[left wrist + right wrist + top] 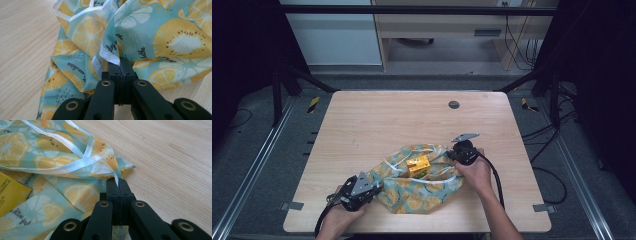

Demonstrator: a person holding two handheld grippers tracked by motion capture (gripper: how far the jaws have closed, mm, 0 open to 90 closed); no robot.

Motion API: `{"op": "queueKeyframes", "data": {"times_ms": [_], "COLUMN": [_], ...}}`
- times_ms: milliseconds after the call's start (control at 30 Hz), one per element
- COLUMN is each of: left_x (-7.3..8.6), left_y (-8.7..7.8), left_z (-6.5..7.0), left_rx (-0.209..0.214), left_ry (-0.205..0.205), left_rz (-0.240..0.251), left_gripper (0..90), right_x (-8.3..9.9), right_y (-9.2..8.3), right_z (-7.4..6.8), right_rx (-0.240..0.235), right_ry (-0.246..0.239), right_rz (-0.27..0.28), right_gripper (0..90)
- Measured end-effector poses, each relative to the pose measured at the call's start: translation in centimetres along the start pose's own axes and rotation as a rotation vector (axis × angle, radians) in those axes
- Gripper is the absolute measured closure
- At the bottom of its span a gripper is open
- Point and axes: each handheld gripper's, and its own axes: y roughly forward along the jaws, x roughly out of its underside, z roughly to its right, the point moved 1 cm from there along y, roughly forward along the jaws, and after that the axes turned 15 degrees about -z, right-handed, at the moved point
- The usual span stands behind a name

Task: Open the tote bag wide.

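A pale blue cloth [422, 187] printed with lemon slices lies bunched on the wooden table [377, 120] near its front edge. A small yellow box [418, 165] rests on top of it. My left gripper [374, 189] is at the cloth's left end, shut on a white-hemmed edge of the cloth [110, 53], with its jaws [120, 65] pressed together. My right gripper [452, 154] is at the cloth's upper right, shut on a white ribbon [82, 162] at the cloth's corner [117, 171]. In the right gripper view the yellow box [11, 195] sits at the left.
A round grey grommet [454, 104] sits in the table's far side. Black frame bars and cables [542, 170] run beside the table on the floor. Bare wood lies behind and to the left of the cloth.
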Motion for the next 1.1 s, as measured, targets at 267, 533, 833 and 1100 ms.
{"op": "queueKeyframes", "data": {"times_ms": [267, 533, 833, 1100], "left_x": [0.04, 0.07, 0.13, 0.16], "left_y": [0.30, 0.34, 0.42, 0.47], "left_z": [0.18, 0.17, 0.17, 0.23], "left_rx": [-0.005, -0.011, -0.011, -0.007], "left_ry": [0.012, 0.014, 0.016, 0.011], "left_rz": [-0.013, -0.016, -0.026, -0.027], "left_gripper": [89.9, 89.9, 89.9, 89.7], "right_x": [0.06, 0.03, 0.02, 0.04], "right_y": [0.21, 0.68, 0.79, 0.70], "right_z": [0.02, 0.02, -0.17, -0.27], "right_rx": [0.017, 0.006, 0.024, 0.039], "right_ry": [-0.020, -0.001, -0.010, -0.025], "right_rz": [-0.010, -0.028, -0.026, -0.030], "right_gripper": [90.0, 90.0, 90.0, 89.1]}}
